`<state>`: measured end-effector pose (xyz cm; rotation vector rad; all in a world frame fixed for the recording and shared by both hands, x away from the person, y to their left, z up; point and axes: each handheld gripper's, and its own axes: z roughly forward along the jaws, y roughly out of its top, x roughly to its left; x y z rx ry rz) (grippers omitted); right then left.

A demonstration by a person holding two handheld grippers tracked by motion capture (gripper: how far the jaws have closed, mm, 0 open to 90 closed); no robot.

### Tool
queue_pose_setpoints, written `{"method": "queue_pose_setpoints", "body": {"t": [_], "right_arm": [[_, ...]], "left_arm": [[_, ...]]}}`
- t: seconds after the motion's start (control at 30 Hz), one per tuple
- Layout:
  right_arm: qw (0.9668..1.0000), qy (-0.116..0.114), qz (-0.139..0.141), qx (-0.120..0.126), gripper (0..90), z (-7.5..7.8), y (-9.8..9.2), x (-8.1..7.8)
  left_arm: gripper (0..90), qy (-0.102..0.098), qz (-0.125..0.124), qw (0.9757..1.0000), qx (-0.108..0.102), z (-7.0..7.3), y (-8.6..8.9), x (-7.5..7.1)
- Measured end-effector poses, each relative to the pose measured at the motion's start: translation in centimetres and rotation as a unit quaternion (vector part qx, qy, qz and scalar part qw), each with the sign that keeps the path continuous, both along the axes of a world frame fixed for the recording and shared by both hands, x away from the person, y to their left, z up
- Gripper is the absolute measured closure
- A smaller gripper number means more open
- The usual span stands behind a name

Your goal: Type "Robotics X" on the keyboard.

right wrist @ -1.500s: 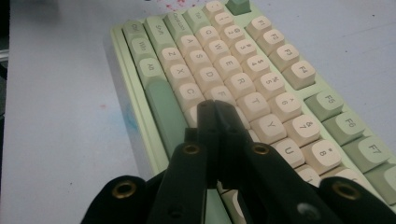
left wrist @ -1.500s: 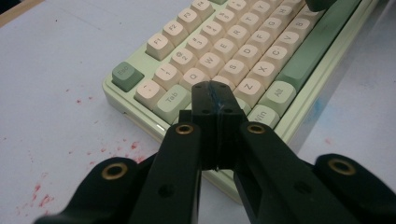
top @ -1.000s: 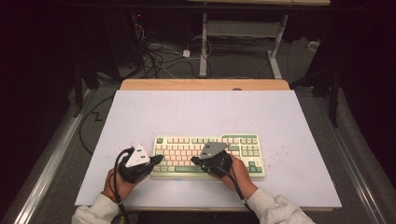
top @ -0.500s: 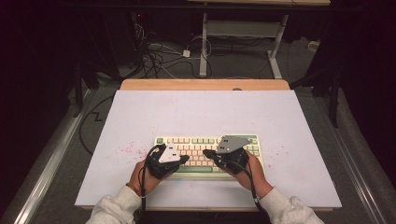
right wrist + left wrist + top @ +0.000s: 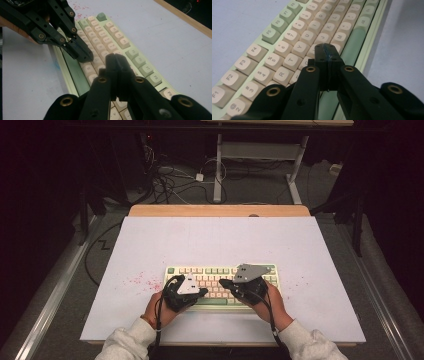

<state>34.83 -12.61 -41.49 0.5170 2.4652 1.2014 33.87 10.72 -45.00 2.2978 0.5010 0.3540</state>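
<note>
Light grey sleeves (image 5: 131, 340), black tongs (image 5: 327, 53) with brass-ringed screw holes, grey three-cornered plates (image 5: 248, 272), black cables (image 5: 159, 327)

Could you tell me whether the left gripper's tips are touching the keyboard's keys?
Cannot tell. In the right gripper view the left gripper, jaws shut, sits right at the keys of the keyboard, but neither contact nor a gap shows plainly.

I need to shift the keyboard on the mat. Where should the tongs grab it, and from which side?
Take the keyboard by its two short ends, one pair of tongs on each, coming in from the sides. It lies flat and low, so its top offers no edge to pinch, and its long body would probably swing if held at one end. Both left tongs and right tongs are shut over the keys; open them first.
</note>
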Motion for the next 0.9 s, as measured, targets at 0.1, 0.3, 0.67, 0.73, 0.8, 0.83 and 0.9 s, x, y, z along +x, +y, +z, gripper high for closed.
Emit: {"method": "queue_pose_setpoints", "body": {"t": [0.1, 0.3, 0.67, 0.73, 0.8, 0.83, 0.9], "right_arm": [[1.0000, 0.002, -0.003, 0.002, 90.0, -0.1, 0.0, 0.1], [1.0000, 0.004, -0.006, 0.001, 90.0, -0.2, -0.1, 0.2], [1.0000, 0.003, -0.006, 0.001, 90.0, -0.2, -0.3, 0.3], [1.0000, 0.002, -0.008, 0.002, 90.0, 0.0, -0.4, 0.2], [1.0000, 0.000, -0.008, 0.004, 90.0, 0.0, -0.5, 0.3], [1.0000, 0.000, -0.007, 0.005, 90.0, 0.1, -0.5, 0.3], [1.0000, -0.001, -0.009, 0.005, 90.0, 0.1, -0.6, 0.3]], "left_arm": [[87.6, 0.000, -0.005, 1.0000, 0.004, -0.1, -0.4, 0.1], [87.6, 0.001, -0.008, 0.9999, 0.011, -0.2, -0.8, 0.3], [87.6, -0.011, -0.006, 0.9998, 0.016, 0.2, -0.9, 0.4], [87.6, -0.018, 0.000, 0.9998, 0.002, 0.8, -0.3, 0.3], [87.6, -0.027, 0.005, 0.9996, -0.005, 1.3, 0.1, 0.2], [87.6, -0.028, 0.007, 0.9995, -0.009, 1.4, 0.4, 0.2], [87.6, -0.033, 0.012, 0.9993, -0.012, 1.7, 0.9, 0.1]]}}
